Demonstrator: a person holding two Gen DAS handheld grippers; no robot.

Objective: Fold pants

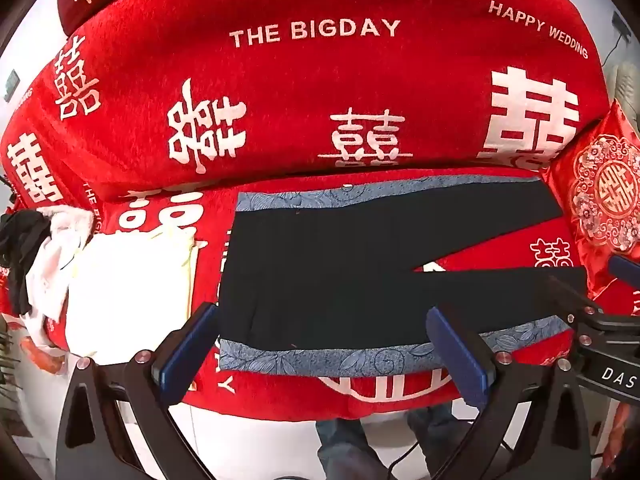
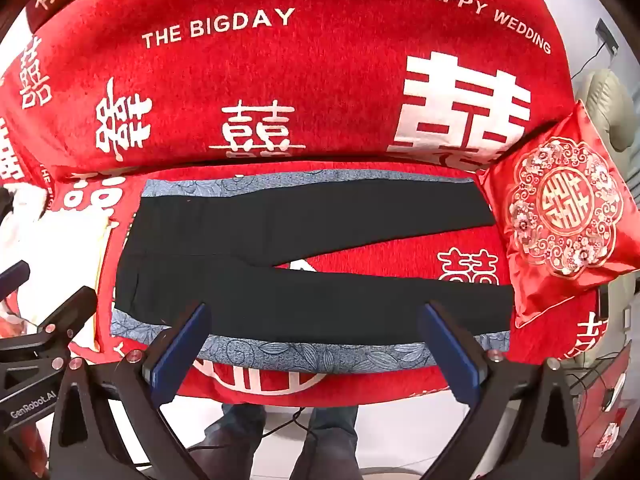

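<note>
Both grippers, left (image 1: pixel 324 350) and right (image 2: pixel 316 346), hang wide open and empty over the pants (image 2: pixel 280 292), which run crosswise, waistband nearer the left one.

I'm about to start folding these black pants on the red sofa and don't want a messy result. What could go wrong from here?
1. The pants lie with legs splayed apart, so a lengthwise fold may leave them misaligned.
2. The near leg lies close to the seat's front edge and may slide off.
3. The embroidered cushion crowds the leg ends, and both the left gripper and right gripper hover with open jaws.
</note>
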